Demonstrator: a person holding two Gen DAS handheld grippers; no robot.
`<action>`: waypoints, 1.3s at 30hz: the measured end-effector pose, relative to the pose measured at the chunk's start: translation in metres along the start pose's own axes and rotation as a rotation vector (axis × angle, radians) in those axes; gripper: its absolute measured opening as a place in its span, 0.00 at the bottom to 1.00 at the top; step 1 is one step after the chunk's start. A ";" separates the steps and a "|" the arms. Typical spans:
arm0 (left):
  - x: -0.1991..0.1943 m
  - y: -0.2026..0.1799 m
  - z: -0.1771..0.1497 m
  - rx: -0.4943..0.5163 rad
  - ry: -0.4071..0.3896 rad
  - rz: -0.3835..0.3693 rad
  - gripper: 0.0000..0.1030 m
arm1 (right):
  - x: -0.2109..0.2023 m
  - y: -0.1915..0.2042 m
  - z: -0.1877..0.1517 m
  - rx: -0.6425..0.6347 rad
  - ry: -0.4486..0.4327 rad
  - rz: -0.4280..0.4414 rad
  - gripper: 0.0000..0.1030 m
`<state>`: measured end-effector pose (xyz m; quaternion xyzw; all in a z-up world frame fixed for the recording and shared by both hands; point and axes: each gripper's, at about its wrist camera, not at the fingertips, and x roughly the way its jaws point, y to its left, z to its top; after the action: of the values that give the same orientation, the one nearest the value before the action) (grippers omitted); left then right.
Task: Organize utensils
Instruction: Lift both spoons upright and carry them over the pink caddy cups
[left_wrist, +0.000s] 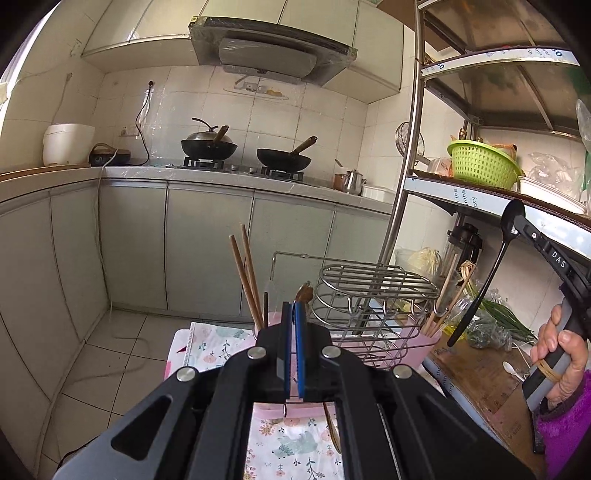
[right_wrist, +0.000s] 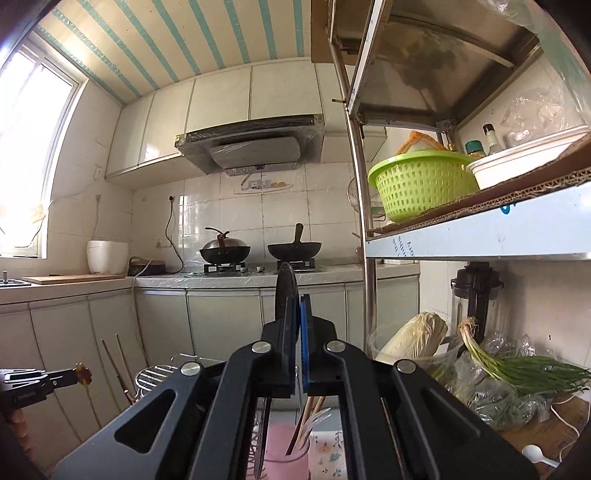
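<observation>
My left gripper (left_wrist: 294, 314) is shut on a brown wooden spoon (left_wrist: 305, 293), held upright above the pink utensil rack (left_wrist: 424, 343); it also shows at the left edge of the right wrist view (right_wrist: 75, 374). My right gripper (right_wrist: 298, 306) is shut on a black spoon (right_wrist: 286, 291), bowl up. From the left wrist view the right gripper (left_wrist: 517, 225) holds that black spoon (left_wrist: 491, 273) high, handle hanging down toward the rack's right cup. Wooden chopsticks (left_wrist: 247, 277) stand in the rack's left cup. More chopsticks (right_wrist: 308, 417) stand in the pink cup (right_wrist: 284, 454) below my right gripper.
A wire dish rack (left_wrist: 369, 295) sits on the pink base over a floral cloth (left_wrist: 291, 443). A steel shelf (left_wrist: 480, 199) at right holds a green basket (left_wrist: 480, 166), cabbage (right_wrist: 413, 336), green onions (right_wrist: 524, 373) and a white spoon (right_wrist: 535, 454). Two woks (left_wrist: 284, 157) sit on the stove behind.
</observation>
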<state>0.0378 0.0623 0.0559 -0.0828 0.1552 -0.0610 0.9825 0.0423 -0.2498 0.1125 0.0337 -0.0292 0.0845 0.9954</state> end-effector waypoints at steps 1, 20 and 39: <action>0.000 0.001 0.002 -0.001 -0.004 0.002 0.01 | 0.005 0.001 0.001 -0.008 -0.007 -0.011 0.02; 0.003 -0.002 0.055 0.025 -0.152 0.059 0.01 | 0.041 0.005 -0.021 -0.076 0.006 -0.059 0.02; 0.049 -0.039 0.050 0.271 -0.308 0.246 0.01 | 0.050 0.001 -0.037 -0.087 0.069 -0.037 0.02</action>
<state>0.0961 0.0239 0.0959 0.0612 0.0026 0.0525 0.9967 0.0928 -0.2377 0.0787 -0.0119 0.0023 0.0661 0.9977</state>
